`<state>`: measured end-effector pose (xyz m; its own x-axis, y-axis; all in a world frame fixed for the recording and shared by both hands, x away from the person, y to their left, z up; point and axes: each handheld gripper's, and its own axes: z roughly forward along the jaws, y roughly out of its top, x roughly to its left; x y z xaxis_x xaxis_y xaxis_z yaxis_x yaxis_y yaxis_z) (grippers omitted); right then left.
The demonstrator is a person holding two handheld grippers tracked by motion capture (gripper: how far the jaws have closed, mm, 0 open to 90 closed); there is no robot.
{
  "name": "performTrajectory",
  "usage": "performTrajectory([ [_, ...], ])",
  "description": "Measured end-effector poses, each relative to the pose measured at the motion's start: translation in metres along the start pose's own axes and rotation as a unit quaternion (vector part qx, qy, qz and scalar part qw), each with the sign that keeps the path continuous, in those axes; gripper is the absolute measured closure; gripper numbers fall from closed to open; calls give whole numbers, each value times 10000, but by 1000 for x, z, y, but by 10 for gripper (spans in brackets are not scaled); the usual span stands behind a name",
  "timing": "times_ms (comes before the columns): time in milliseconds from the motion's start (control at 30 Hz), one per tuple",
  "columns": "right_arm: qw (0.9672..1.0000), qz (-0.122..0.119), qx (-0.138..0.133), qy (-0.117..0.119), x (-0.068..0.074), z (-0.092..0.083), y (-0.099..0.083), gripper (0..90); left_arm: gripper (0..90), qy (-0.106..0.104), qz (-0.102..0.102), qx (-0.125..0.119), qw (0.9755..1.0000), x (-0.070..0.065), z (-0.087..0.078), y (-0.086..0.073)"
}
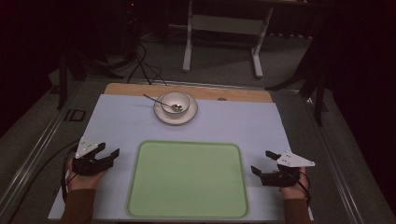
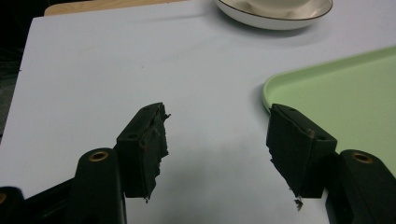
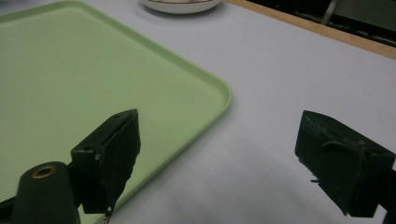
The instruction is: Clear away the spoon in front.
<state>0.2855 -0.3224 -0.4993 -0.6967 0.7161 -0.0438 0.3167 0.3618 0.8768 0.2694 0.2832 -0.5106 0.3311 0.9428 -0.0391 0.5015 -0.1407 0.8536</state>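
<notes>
Both sets of tongs are just parked on the table with nothing in them: the left gripper (image 1: 105, 151) sits at the left edge of the green tray (image 1: 187, 213) with its jaws spread wide over bare mat, and the right gripper (image 1: 263, 162) mirrors it at the tray's right edge, jaws also wide apart and holding nothing. The pads on the left one look pretty chewed up at the edges, from its own camera. No brand or readable label on either tool; the one bit of writing I can spot is a blocky "ID"-looking mark (image 1: 74, 115) on the dark frame left of the mat. The tray lies flat and has nothing in it. Well past it, near the far side, a white bowl (image 1: 176, 102) sits on a saucer (image 1: 162, 116) with a spoon (image 1: 161, 102) in it. All of it rests on a pale lavender mat (image 1: 121, 121) over a wooden board (image 1: 233, 94). The room behind is dark, with cables (image 1: 142, 65) on the floor and a white table frame (image 1: 224, 37).
</notes>
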Motion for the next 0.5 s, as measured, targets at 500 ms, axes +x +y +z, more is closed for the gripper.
performTrajectory([
  [500,9999,59,-14,-131,-6,3,-3,140,378,-178,-317,-210,9991,5,0,3],
])
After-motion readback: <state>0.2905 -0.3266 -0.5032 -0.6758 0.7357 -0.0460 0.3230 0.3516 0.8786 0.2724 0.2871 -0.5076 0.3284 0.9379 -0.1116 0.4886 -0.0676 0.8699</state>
